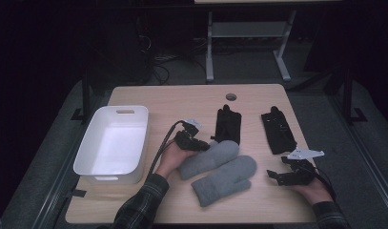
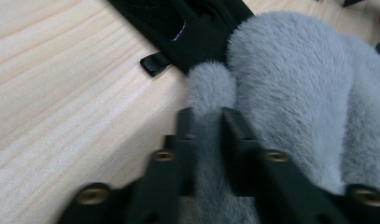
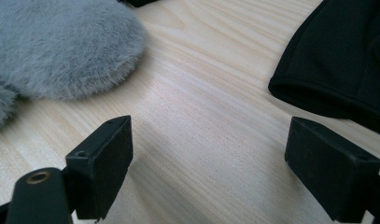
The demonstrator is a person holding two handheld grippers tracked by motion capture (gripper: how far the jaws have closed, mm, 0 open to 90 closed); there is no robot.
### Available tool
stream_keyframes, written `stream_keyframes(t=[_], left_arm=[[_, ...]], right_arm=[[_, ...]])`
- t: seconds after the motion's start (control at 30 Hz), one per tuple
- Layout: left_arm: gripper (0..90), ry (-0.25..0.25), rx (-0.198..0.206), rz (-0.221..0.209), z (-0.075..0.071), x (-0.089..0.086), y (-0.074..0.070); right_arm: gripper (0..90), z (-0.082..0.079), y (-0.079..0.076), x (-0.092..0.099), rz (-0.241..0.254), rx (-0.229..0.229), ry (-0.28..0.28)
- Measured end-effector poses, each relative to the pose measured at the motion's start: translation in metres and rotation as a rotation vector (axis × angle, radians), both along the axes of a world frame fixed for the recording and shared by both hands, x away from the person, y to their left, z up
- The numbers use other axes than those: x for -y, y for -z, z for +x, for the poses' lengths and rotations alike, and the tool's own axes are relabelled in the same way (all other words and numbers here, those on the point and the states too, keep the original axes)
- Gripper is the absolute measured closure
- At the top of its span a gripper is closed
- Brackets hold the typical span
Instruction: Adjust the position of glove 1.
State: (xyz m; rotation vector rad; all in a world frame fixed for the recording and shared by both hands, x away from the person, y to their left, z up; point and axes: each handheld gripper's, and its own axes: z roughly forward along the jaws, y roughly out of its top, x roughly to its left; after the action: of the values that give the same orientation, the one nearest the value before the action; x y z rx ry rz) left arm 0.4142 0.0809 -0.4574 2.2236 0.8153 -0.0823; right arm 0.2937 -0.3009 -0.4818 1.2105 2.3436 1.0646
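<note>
Two grey furry mittens lie side by side at the table's middle, one [image 1: 211, 156] behind the other [image 1: 225, 180]. My left gripper [image 1: 201, 143] is at the rear mitten's left edge. In the left gripper view its jaws [image 2: 207, 121] stand close together with the mitten's [image 2: 295, 84] fur pinched between them, beside the thumb. A black glove [image 1: 228, 125] [image 2: 197, 28] lies just behind it. My right gripper [image 1: 273, 175] [image 3: 211, 163] is open over bare wood, between the front mitten [image 3: 61, 46] and a second black glove [image 1: 278, 132] [image 3: 346, 60].
A white plastic bin [image 1: 85, 143] stands at the table's left side, with nothing visible inside. A round cable hole [image 1: 231, 97] is near the far edge. Beyond the table, a metal frame stands on the dark floor.
</note>
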Motion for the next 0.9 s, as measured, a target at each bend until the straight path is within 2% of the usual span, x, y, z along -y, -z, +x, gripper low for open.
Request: stream_keyframes(t=[0.1,0.17,0.33,0.47,0.57,0.77,0.9], left_arm=[[88.4,-0.003,-0.004,0.002,-0.001,-0.001,-0.004],[88.8,-0.005,-0.003,-0.012,-0.003,-0.002,-0.008],[89.3,-0.019,0.033,-0.075,-0.013,-0.004,-0.028],[89.3,-0.012,0.077,-0.089,-0.023,-0.002,-0.046],[89.5,0.003,0.09,-0.105,-0.029,0.001,-0.055],[89.4,0.024,0.12,-0.121,-0.042,0.009,-0.071],[89.5,0.024,0.143,-0.098,-0.051,0.015,-0.079]], right_arm=[[15.1,0.0,0.0,0.0,0.001,0.0,0.0],[15.1,0.0,0.0,0.0,0.001,0.0,0.0],[15.1,0.0,0.0,0.0,-0.002,0.002,-0.001],[15.1,0.0,0.0,0.0,-0.003,0.003,-0.001],[15.1,0.0,0.0,0.0,-0.004,0.003,0.0],[15.1,0.0,0.0,-0.001,-0.004,0.003,0.0],[15.0,0.0,0.0,-0.001,-0.004,0.003,0.0]])
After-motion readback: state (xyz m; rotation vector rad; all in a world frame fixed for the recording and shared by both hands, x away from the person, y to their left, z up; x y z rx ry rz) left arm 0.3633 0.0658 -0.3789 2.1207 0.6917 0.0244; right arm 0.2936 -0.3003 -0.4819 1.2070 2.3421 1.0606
